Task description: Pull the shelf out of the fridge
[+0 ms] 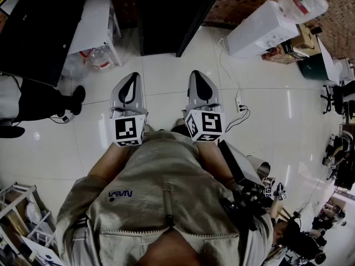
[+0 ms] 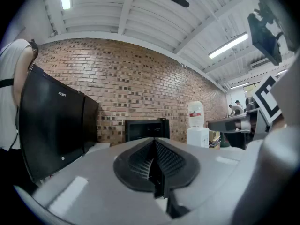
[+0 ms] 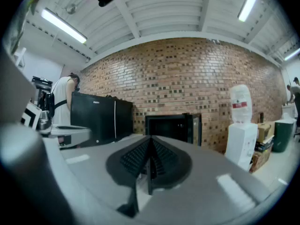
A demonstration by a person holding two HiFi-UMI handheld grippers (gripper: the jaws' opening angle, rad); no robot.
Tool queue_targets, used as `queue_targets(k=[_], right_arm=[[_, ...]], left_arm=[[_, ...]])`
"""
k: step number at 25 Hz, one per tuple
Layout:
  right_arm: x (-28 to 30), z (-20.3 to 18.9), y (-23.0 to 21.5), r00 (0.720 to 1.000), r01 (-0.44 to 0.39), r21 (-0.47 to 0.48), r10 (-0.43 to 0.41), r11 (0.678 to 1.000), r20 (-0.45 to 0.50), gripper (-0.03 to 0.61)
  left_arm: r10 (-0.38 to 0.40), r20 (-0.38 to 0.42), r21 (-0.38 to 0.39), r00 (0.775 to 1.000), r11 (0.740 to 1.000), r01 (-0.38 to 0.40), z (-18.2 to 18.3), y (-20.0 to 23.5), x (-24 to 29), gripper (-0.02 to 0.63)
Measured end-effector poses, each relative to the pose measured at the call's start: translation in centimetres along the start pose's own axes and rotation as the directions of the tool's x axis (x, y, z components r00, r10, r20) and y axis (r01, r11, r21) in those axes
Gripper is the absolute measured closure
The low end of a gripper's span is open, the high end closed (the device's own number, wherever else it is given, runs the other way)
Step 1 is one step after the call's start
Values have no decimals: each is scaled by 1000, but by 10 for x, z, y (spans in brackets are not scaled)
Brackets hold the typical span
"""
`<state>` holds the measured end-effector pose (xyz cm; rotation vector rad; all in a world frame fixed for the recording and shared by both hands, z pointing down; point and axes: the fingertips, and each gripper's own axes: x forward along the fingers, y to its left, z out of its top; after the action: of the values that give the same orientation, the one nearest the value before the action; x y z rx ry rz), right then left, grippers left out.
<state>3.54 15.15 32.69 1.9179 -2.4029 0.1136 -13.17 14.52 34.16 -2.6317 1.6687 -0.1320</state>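
Note:
A small black fridge (image 1: 166, 15) stands against the brick wall ahead, its door (image 3: 196, 128) swung open to the right. The inside is dark, so no shelf can be made out. The same fridge shows in the left gripper view (image 2: 143, 129) and in the right gripper view (image 3: 168, 128), some way off. My left gripper (image 1: 132, 77) and right gripper (image 1: 199, 75) are held side by side over the white tile floor, well short of the fridge. The left gripper's (image 2: 154, 140) jaws meet with nothing between them. The right gripper (image 3: 151, 138) is shut and empty too.
A tall black cabinet (image 1: 39, 26) stands at the left beside a white table (image 1: 97, 21). A person (image 1: 33, 101) stands by it. A white water dispenser (image 1: 260, 29) and boxes are at the right of the fridge. A power strip (image 1: 239, 101) with its cable lies on the floor.

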Motion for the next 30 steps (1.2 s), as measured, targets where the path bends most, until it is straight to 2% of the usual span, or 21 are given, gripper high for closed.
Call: queue_targets(k=[3, 9, 17, 20, 23, 26, 30], right_arm=[[12, 1, 4, 1000, -8, -2, 8, 1000, 9, 575], [54, 5, -1, 999, -23, 28, 23, 999, 26, 560], [176, -12, -39, 998, -53, 40, 53, 998, 15, 560], [238, -22, -53, 998, -57, 71, 59, 996, -14, 560], [299, -41, -74, 996, -51, 111, 59, 992, -69, 550], [352, -73, -92, 990, -45, 177, 67, 983, -123, 527], [407, -125, -109, 975, -31, 304, 96, 952, -202, 514]], left_arm=[[18, 11, 0, 1000, 1000, -18, -3, 14, 7, 609], [3, 20, 45, 1000, 999, -4, -1, 31, 42, 608], [0, 39, 82, 999, 997, -3, -1, 51, 149, 608], [13, 6, 83, 1000, 996, -13, -9, 70, 201, 608], [13, -40, 117, 999, 993, -9, -25, 80, 260, 609], [33, -92, 135, 995, 991, -20, -52, 91, 310, 607], [76, -171, 129, 982, 990, -54, -92, 107, 358, 608]])
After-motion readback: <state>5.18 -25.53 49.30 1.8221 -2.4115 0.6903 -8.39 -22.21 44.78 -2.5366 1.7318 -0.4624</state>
